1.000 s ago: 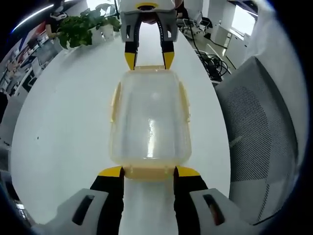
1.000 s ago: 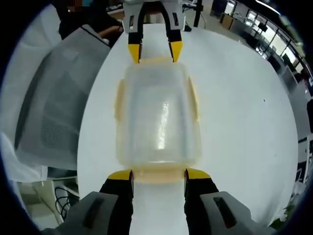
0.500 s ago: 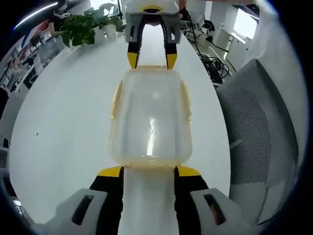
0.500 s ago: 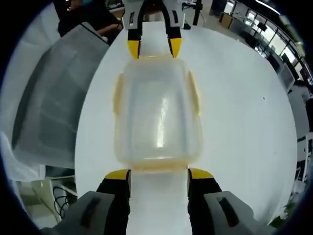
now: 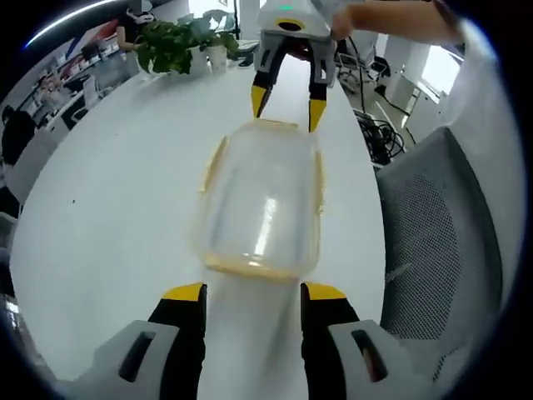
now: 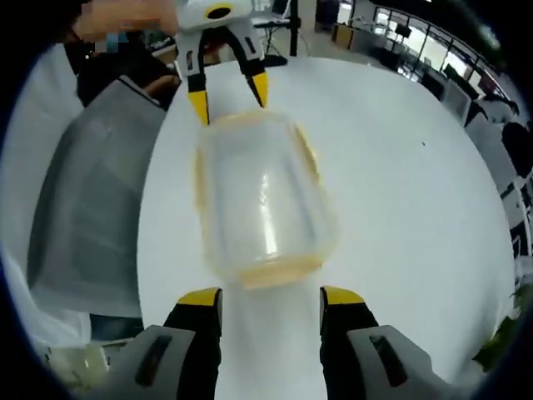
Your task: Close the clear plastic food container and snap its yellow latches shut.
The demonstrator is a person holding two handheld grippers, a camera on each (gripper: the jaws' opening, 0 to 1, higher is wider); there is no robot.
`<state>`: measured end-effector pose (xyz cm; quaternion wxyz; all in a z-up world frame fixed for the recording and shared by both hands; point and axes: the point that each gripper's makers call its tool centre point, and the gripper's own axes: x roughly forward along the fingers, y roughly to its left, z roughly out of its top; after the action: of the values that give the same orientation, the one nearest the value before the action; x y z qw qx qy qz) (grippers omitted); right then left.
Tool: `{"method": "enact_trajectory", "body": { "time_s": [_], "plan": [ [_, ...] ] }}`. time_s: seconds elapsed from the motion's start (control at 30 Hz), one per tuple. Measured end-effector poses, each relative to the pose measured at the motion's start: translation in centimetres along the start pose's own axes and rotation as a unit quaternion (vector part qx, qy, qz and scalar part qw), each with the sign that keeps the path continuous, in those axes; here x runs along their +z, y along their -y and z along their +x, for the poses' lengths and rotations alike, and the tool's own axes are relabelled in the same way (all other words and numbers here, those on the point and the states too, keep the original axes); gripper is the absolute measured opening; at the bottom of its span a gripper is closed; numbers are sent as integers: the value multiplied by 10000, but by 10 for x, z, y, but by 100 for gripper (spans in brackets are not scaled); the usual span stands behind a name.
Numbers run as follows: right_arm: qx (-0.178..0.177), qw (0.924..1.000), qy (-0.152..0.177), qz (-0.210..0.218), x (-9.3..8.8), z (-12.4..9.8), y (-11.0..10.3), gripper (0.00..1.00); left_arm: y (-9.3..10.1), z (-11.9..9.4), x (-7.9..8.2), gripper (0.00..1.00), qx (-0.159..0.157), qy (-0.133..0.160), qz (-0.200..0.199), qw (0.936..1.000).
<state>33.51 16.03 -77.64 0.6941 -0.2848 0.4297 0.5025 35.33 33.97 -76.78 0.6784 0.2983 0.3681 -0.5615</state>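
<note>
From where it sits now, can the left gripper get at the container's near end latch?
Probably yes. The left gripper is open just short of the container, bare white table between them. The right gripper is at the far end.

White table (image 5: 117, 200), potted plant (image 5: 175, 46) at far edge, grey mesh chair (image 5: 433, 233) beside.

left gripper (image 5: 246, 296): jaws apart, gripping nothing | right gripper (image 6: 271, 298): jaws apart, gripping nothing | the 2 point toward each other
</note>
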Motion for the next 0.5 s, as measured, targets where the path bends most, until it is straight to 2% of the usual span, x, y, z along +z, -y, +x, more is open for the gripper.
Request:
{"method": "enact_trajectory", "body": {
  "time_s": [0.1, 0.17, 0.2, 0.23, 0.27, 0.37, 0.43, 0.5],
  "plan": [
    [-10, 9996, 123, 255, -1, 0, -5, 45, 2, -1, 2, 45, 43, 66, -167, 9998],
    [-45, 9983, 262, 520, 2, -1, -7, 45, 0, -4, 6, 45, 239, 219, -170, 9993],
    [-80, 9977, 323, 590, 4, -2, -8, 45, 2, -4, 8, 45, 250, 332, -337, 9986],
    [-118, 9973, 374, 627, 6, -3, -9, 45, 7, -5, 12, 45, 131, 473, -672, 9965],
    [-133, 9967, 409, 695, 7, -3, -10, 45, 8, -6, 14, 45, 108, 550, -783, 9954],
    [-268, 9942, 476, 924, 7, -4, -10, 44, 11, -6, 13, 45, 216, 541, -767, 9954],
    [-254, 9911, 645, 1138, 12, -6, -14, 44, 12, -5, 13, 45, 269, 586, -901, 9938],
    [-308, 9881, 736, 1318, 14, -6, -13, 44, 12, -3, 13, 45, 328, 646, -1211, 9900]
  ]
}}
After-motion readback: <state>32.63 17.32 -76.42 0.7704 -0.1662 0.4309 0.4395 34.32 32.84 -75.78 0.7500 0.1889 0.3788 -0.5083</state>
